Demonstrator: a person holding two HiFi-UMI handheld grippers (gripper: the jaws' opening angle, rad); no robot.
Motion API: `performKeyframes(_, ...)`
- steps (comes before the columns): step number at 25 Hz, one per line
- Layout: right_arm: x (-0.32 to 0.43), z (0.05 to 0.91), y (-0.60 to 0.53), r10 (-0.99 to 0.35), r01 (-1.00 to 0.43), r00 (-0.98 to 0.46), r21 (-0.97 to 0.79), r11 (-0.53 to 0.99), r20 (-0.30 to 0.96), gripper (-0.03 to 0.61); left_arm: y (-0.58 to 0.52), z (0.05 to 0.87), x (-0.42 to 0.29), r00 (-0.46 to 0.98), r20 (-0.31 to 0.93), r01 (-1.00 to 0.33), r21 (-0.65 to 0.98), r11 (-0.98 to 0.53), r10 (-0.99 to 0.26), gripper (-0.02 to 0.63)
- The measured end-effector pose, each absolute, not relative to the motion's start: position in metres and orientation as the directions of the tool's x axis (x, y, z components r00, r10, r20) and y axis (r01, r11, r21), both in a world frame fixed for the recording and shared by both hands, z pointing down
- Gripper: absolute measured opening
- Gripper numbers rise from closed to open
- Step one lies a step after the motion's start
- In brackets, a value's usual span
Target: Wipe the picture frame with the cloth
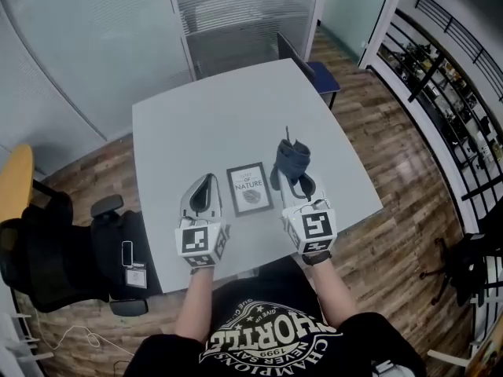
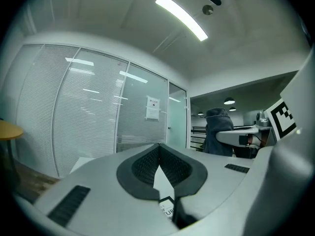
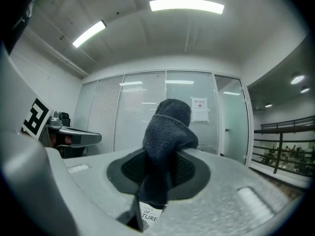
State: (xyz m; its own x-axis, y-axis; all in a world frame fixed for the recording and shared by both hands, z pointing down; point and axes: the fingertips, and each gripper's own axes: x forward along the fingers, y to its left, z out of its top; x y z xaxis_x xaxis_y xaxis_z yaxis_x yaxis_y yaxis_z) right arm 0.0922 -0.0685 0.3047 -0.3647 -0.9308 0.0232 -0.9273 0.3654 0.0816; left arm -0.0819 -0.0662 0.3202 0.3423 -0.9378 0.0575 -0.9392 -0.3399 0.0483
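Note:
A small black picture frame (image 1: pixel 250 188) with a white print lies flat on the grey table (image 1: pixel 228 124), between my two grippers. My right gripper (image 1: pixel 292 171) is shut on a dark grey cloth (image 1: pixel 290 158), held just right of the frame; the cloth (image 3: pixel 167 132) bunches up out of the jaws, and a corner of the frame (image 3: pixel 148 215) peeks below them. My left gripper (image 1: pixel 206 187) hovers at the frame's left side, shut, with nothing between its pads (image 2: pixel 147 166). A bit of the frame (image 2: pixel 167 209) shows under its tips.
A black office chair (image 1: pixel 71 258) stands at the table's left, a blue chair (image 1: pixel 318 73) at the far corner. Glass partitions with blinds (image 1: pixel 118 30) line the back. Wooden floor surrounds the table; a railing (image 1: pixel 456 61) runs at the right.

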Motion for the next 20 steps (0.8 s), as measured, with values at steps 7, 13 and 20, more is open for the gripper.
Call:
performKeyframes(7, 0.086, 0.307, -0.07, -0.927, -0.926, -0.372, 0.049, 0.374, 0.042, 0.087, -0.065, 0.324, -0.084, 0.343, 0.076, -0.939, 0.061, -0.338, -0.936, 0.006)
performKeyframes(13, 0.086, 0.318, -0.066, -0.927, -0.926, -0.37, 0.046, 0.373, 0.067, 0.087, -0.063, 0.344, -0.087, 0.346, 0.096, -0.936, 0.1, -0.337, -0.933, 0.005)
performKeyframes(20, 0.074, 0.335, -0.058, -0.922, -0.924, -0.373, 0.046, 0.379, 0.103, 0.087, -0.056, 0.355, -0.09, 0.372, 0.103, -0.925, 0.122, -0.359, -0.923, 0.005)
